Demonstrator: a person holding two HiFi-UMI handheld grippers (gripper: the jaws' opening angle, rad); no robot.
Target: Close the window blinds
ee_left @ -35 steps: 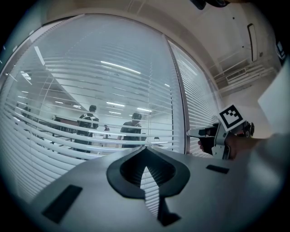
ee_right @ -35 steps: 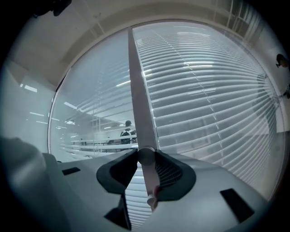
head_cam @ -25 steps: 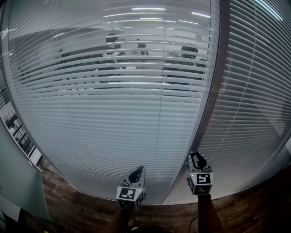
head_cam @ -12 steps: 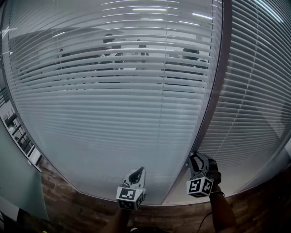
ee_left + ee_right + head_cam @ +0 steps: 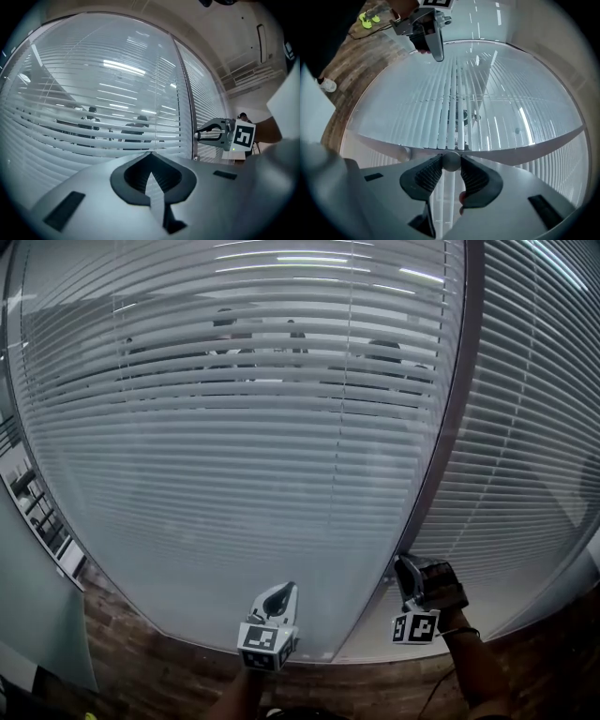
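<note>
Rolling my right gripper (image 5: 405, 565) over, jaws clamped on the small grey round knob (image 5: 451, 161) between them, seems to have tilted the white slatted window blinds (image 5: 234, 446) ahead of the jaws slightly. Figures behind remain visible, so closing looks unfinished. My left gripper (image 5: 281, 594) has its jaws together, empty.

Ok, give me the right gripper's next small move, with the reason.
Probably twist the small round grey knob, clamped in the right gripper, to tilt the white horizontal slats flatter: the upper ones show dark gaps with figures visible behind.
</note>
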